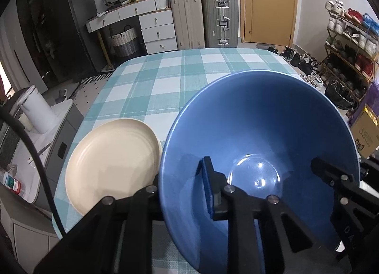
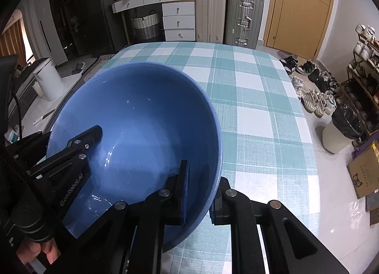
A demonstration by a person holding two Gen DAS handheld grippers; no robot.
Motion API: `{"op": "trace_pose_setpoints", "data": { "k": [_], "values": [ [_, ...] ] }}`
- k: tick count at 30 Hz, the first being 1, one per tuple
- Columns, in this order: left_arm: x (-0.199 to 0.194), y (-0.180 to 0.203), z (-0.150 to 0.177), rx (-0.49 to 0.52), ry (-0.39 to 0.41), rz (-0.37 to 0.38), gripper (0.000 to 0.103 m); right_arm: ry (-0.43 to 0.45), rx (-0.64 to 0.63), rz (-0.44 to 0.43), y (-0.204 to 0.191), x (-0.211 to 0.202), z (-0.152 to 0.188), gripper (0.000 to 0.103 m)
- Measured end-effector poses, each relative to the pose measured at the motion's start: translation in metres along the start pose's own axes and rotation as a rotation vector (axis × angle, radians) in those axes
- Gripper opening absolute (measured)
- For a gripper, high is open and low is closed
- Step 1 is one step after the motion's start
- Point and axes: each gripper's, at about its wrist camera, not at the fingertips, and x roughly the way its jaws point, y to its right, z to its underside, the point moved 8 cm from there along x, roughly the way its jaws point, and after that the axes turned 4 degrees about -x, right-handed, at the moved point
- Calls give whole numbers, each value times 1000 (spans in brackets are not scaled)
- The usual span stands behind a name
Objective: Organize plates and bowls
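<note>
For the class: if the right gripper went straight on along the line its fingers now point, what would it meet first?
Most likely the blue bowl itself: the right gripper straddles its near rim, so the inner finger would run into the bowl's inside wall. Beyond lies the checked tablecloth. Depth is uncertain.

A teal-and-white checked cloth (image 2: 255, 113) is covering the table, and behind it a beige suitcase (image 2: 209, 13) and a grey suitcase (image 2: 245, 18) are standing side by side beside a white chest of drawers (image 2: 178, 20). A woven basket (image 2: 145, 26) is sitting under the adjoining desk. A closed wooden door (image 2: 300, 8) is showing at the back right, with shoes (image 2: 312, 98) lying on the floor near a loaded shoe rack (image 1: 348, 44).
</note>
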Motion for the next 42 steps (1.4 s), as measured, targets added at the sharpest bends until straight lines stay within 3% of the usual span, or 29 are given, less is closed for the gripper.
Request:
{"op": "trace_pose_setpoints", "data": {
  "k": [3,8,15,18,25,42],
  "values": [
    [-2,1,1,10,5,-16,24,4,-13,9,-1,-2,0,13],
    [-9,-1,-5,29,36,-45,37,6,-20,26,2,-5,2,13],
    [0,2,-4,29,12,-21,35,3,-13,6,3,-3,5,12],
    [4,2,-1,27,1,-17,27,5,-8,6,3,-2,5,12],
    [10,5,2,24,-17,-3,23,7,-36,27,1,-2,4,12],
    [16,0,2,0,8,23,23,35,-57,93,3,3,1,12]
  ]
}}
